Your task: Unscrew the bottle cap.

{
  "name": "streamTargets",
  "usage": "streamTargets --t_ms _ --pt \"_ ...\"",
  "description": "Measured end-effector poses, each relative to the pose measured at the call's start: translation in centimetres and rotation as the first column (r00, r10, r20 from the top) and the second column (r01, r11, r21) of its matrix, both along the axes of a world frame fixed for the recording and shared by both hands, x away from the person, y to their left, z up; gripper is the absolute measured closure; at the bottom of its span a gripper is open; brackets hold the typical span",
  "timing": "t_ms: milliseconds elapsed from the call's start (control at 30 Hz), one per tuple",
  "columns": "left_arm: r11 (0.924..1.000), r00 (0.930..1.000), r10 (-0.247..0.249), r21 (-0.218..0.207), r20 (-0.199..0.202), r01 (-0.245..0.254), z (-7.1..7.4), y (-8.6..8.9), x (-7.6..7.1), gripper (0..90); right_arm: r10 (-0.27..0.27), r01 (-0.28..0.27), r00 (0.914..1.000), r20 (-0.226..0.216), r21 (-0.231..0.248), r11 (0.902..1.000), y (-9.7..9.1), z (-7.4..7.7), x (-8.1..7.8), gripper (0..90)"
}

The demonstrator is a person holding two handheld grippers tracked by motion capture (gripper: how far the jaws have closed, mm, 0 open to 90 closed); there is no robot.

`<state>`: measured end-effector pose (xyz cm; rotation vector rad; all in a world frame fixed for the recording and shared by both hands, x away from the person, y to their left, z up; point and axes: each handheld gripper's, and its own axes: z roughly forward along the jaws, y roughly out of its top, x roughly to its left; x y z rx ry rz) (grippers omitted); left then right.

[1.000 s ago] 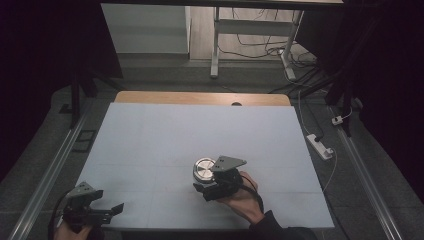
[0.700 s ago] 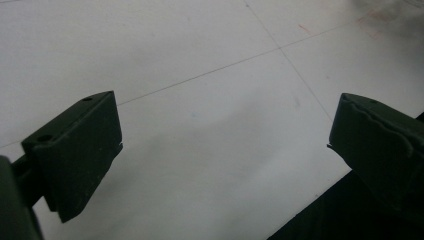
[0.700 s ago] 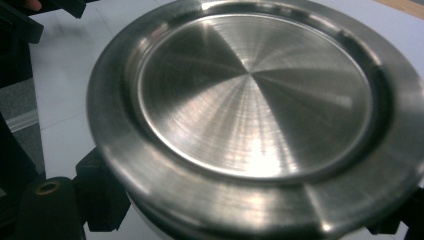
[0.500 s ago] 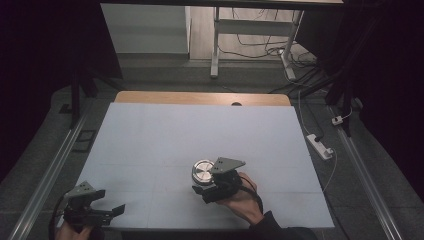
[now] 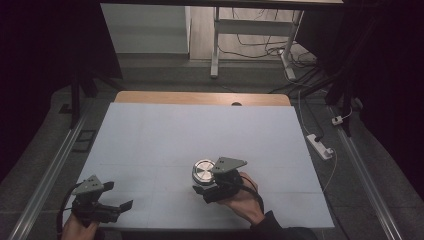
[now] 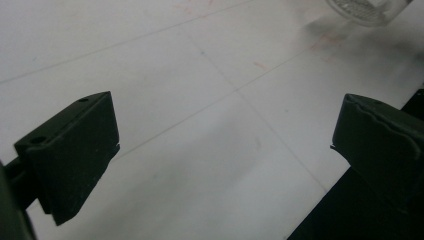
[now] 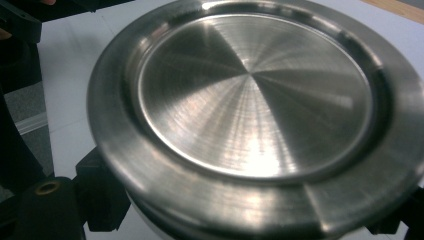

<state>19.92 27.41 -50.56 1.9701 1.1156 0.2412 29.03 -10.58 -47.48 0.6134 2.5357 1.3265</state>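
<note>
High view: white worktop (image 5: 165,135), person's hands at its near edge.
Right gripper (image 5: 200,189): fingers clamped on the steel-lidded jar (image 5: 203,171).
Left gripper (image 5: 122,206): fingers just opened wide, bare worktop between them, jar well beyond.

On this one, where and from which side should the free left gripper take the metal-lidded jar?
Probably by the side wall under the lid, from the jar's left. The right gripper is already shut on it from the near side, and the lid's flat, smooth top offers no hold. The left gripper stands open and empty.
</note>
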Motion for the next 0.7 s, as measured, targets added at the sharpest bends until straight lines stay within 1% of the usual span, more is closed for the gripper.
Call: streamTargets --t_ms 133,267,367,467,600,700 --pt "0.9981 0.9982 -0.060 -0.017 0.008 0.060 0.2 -0.7 0.8 0.0 0.001 -0.001 1.0000 -0.001 0.002 1.0000 -0.1 0.1 0.0 14.2" --pt "0.9939 0.9935 -0.108 -0.020 0.035 0.109 0.5 -1.6 1.6 0.0 0.000 0.000 1.0000 0.001 -0.001 1.0000 -0.1 0.1 0.0 14.2" --pt "0.9905 0.9905 -0.129 -0.042 0.048 0.131 0.8 -2.5 2.2 0.0 0.000 0.000 1.0000 0.002 -0.001 1.0000 -0.1 0.1 0.1 14.2" --pt "0.9880 0.9890 -0.143 -0.054 0.038 0.145 1.0 -3.2 2.7 0.0 0.003 -0.003 1.0000 0.002 -0.001 1.0000 -0.1 0.1 0.0 14.2" --pt "0.9850 0.9867 -0.157 -0.066 0.042 0.160 1.4 -4.0 3.4 0.0 0.010 -0.010 0.9999 0.003 0.001 0.9999 -0.1 0.1 0.0 14.2" --pt "0.9817 0.9832 -0.172 -0.072 0.060 0.176 1.9 -4.5 3.9 0.0 0.015 -0.015 0.9999 0.004 0.002 0.9999 -0.1 0.1 0.0 14.2"
